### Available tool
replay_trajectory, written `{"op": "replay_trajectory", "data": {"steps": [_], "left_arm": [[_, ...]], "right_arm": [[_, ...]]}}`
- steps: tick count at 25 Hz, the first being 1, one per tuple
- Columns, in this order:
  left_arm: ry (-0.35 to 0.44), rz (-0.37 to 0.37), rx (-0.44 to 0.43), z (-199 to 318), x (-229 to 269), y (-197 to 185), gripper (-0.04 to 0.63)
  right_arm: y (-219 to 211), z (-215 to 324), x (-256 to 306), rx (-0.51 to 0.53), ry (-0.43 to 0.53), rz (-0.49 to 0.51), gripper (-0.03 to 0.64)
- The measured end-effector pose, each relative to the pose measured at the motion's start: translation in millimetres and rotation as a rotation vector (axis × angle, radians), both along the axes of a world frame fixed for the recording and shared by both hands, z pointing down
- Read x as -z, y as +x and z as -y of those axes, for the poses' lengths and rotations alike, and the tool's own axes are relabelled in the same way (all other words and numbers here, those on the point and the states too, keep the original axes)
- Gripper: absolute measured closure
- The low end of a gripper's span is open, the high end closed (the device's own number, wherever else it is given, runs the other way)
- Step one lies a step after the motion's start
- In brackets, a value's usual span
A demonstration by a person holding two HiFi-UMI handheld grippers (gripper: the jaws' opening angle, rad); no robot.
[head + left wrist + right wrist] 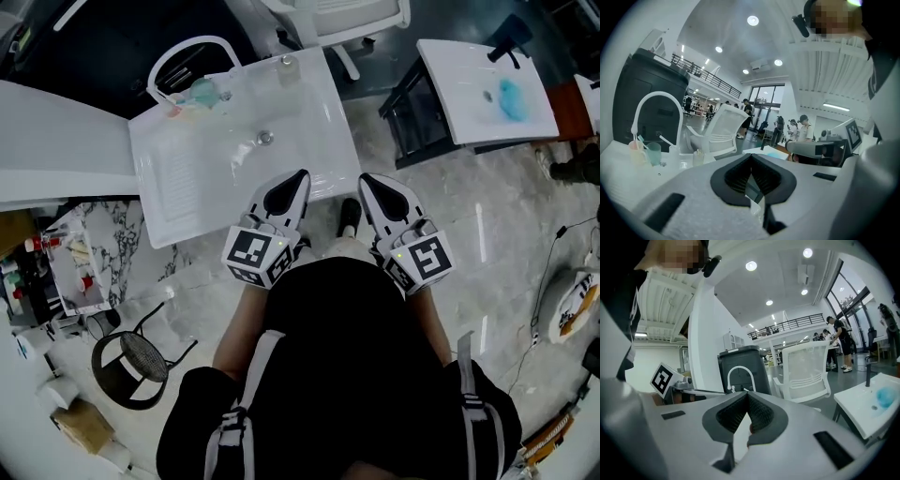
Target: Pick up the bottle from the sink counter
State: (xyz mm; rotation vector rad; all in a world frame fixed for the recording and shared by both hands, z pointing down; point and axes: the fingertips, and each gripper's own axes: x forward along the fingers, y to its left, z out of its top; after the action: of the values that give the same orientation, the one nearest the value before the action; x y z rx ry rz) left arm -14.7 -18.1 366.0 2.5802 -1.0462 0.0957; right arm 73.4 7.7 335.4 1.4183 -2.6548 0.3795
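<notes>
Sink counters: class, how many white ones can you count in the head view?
2. One sink counter is at top centre, with an arched white tap; the other is upper right, holding something blue. A white corner at the right edge may be a third.

A small, clear plastic bottle (287, 66) (698, 157) with a pale cap stands upright on the flat back rim of the white moulded sink counter (330, 141). It is beyond the basin and toward the rim's right end. It stands alone with nothing touching it, well to the right of the arched white faucet (197, 39). Seen low from the side, it looks squat and faintly yellowish.
</notes>
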Motion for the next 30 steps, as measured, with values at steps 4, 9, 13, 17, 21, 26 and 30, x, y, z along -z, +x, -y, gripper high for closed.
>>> {"op": "replay_trajectory", "data": {"steps": [4,9,13,17,21,26,30], "left_arm": [[-0.004,0.009,0.054,19.6,-1.1,22.3,0.575],[-0.014,0.018,0.104,36.9,-5.9,49.6,0.575],[-0.025,0.023,0.157,45.5,-8.2,67.9,0.575],[-0.037,0.027,0.204,49.0,-12.8,81.4,0.575],[-0.051,0.059,0.239,48.4,-19.7,88.3,0.575],[-0.07,0.074,0.264,48.9,-29.0,85.7,0.575],[-0.085,0.116,0.268,52.1,-41.9,82.0,0.575]], "right_arm": [[23.3,26.3,-0.9,0.053,-0.001,-0.001,0.614],[46.1,49.8,-4.9,0.122,-0.01,0.007,0.614],[55.2,62.6,-8.1,0.19,-0.034,0.01,0.614],[66.3,71.0,-10.8,0.244,-0.035,0.005,0.614],[75.9,76.6,-20.1,0.258,-0.052,0.008,0.614],[72.9,77.0,-33.4,0.287,-0.082,0.007,0.614],[68.8,75.0,-39.8,0.302,-0.102,-0.009,0.614]]}}
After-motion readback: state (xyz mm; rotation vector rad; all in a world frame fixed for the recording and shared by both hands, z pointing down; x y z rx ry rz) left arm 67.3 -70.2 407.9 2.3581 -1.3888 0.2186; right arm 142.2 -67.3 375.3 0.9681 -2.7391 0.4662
